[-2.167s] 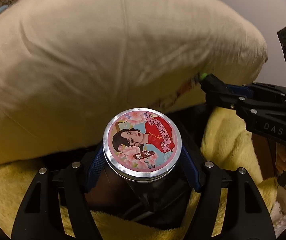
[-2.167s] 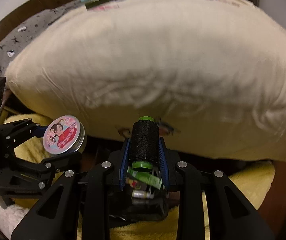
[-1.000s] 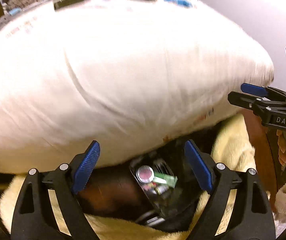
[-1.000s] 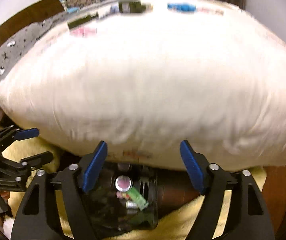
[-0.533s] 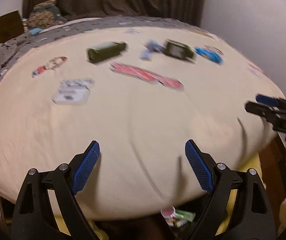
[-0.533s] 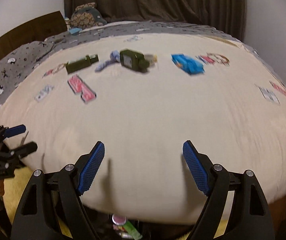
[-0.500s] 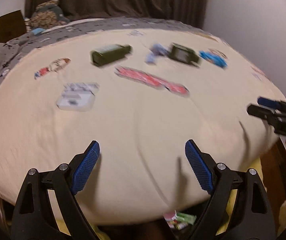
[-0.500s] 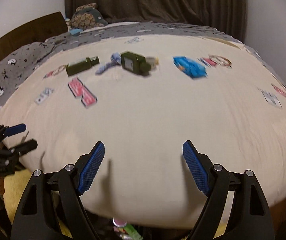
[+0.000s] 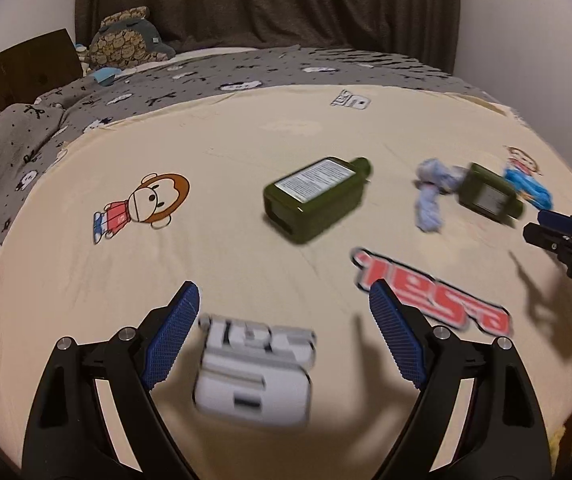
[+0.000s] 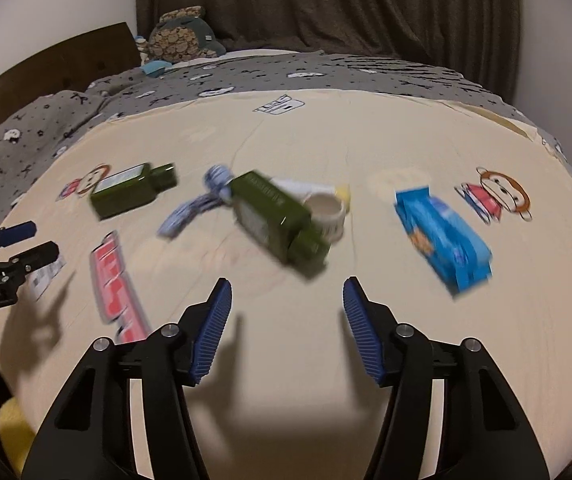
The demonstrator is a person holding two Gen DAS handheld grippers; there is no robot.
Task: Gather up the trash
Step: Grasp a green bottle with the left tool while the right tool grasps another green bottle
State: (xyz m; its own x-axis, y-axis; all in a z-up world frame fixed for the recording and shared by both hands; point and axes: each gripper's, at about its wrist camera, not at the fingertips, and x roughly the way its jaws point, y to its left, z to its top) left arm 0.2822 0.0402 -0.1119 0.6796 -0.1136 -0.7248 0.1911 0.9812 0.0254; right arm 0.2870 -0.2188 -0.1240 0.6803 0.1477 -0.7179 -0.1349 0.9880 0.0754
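Trash lies on a cream bed cover [image 9: 246, 128]. A dark green bottle [image 9: 313, 196] lies ahead of my left gripper [image 9: 284, 332], which is open and empty. The same bottle shows in the right wrist view [image 10: 130, 194]. A second green bottle [image 10: 278, 224] lies just ahead of my open, empty right gripper [image 10: 286, 320], beside a crumpled blue wrapper [image 10: 194, 204] and a white cup [image 10: 325, 212]. A blue snack packet [image 10: 441, 236] lies to the right. The right gripper also shows in the left wrist view [image 9: 561, 232], and the left gripper in the right wrist view [image 10: 10, 244].
A grey patterned duvet [image 10: 126, 92] and a plush toy [image 10: 182, 40] lie at the far end, before a dark curtain [image 10: 325, 0]. A wooden headboard [image 10: 58, 68] stands at the left. The cover carries printed cartoons and logos [image 9: 429, 296].
Both grippers dropped a tin and a spool into a bin below the bed edge, opened, then rose and moved forward over the bed. The bin has left view.
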